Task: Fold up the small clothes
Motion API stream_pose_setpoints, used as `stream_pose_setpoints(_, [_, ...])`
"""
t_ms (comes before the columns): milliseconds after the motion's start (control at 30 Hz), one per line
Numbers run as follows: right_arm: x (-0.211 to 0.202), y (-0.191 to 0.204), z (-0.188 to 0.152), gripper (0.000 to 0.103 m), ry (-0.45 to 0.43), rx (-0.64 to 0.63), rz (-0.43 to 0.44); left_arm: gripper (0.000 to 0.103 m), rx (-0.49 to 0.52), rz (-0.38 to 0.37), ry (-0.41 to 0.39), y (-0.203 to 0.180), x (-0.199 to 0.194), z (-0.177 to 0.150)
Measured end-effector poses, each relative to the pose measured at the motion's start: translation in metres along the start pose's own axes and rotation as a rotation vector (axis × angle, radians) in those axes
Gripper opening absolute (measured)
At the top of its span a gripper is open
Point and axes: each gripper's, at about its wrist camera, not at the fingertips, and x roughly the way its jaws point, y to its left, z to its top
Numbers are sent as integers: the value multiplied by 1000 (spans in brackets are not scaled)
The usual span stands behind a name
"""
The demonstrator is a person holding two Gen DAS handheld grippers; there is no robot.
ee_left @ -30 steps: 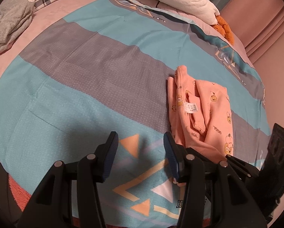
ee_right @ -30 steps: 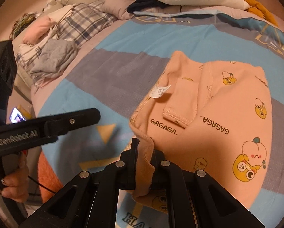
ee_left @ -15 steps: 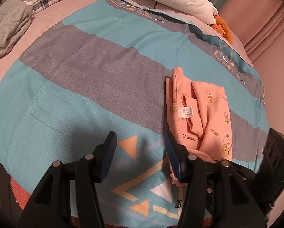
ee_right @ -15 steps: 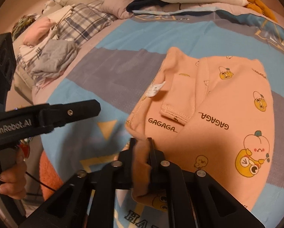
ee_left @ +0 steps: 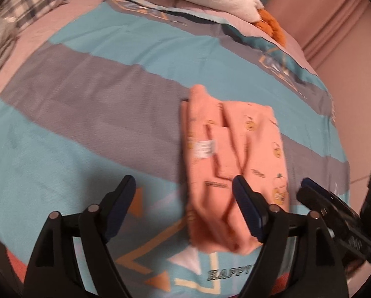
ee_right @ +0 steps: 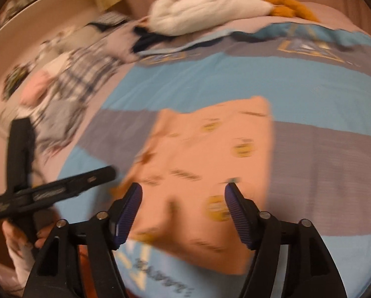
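A small orange garment with cartoon prints [ee_left: 232, 154] lies folded on the striped bedspread [ee_left: 98, 104]; a white label shows on it in the left wrist view. It also fills the middle of the right wrist view [ee_right: 205, 156], blurred. My left gripper [ee_left: 184, 191] is open and empty, its right finger over the garment's near part. My right gripper [ee_right: 183, 196] is open and empty, just above the garment's near edge. The right gripper also shows at the right edge of the left wrist view [ee_left: 334, 211]; the left gripper shows at the left of the right wrist view [ee_right: 56, 191].
A white plush toy [ee_right: 205, 10] with orange feet lies at the far end of the bed. A pile of plaid, grey and pink clothes [ee_right: 61, 87] sits at the far left. A pink curtain [ee_left: 334, 24] hangs to the right of the bed.
My right gripper let go of the garment's edge and opened wide; the garment now lies flat. My left gripper opened wider and shifted right toward the garment. Both views are blurred by motion.
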Motion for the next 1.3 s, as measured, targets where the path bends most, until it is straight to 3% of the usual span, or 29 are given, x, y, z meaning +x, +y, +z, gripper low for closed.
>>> stream_pose_setpoints(200, [21, -40, -1, 69, 36, 103, -78, 82, 35, -83, 81, -19, 33, 0])
stream_pose_setpoints(433, [52, -57, -10, 69, 117, 170, -14, 81, 22, -107, 168, -22, 66, -2])
stream_pose_setpoints(533, [54, -53, -8, 68, 113, 171, 11, 77, 20, -127, 165, -23, 67, 1])
stream_pose_setpoints(733, [57, -51, -5, 35, 107, 157, 18, 38, 37, -139, 157, -32, 66, 1])
stream_pose_setpoints(800, [51, -49, -4, 26, 88, 147, 21, 33, 46, -125, 136, -36, 60, 1])
stream_pose_setpoints(1100, [4, -39, 9, 23, -36, 72, 24, 30, 125, -138, 31, -67, 22, 6])
stream_pose_setpoints(1300, [-14, -46, 11, 23, -85, 65, 12, 31, 168, -154, 4, -87, 17, 4])
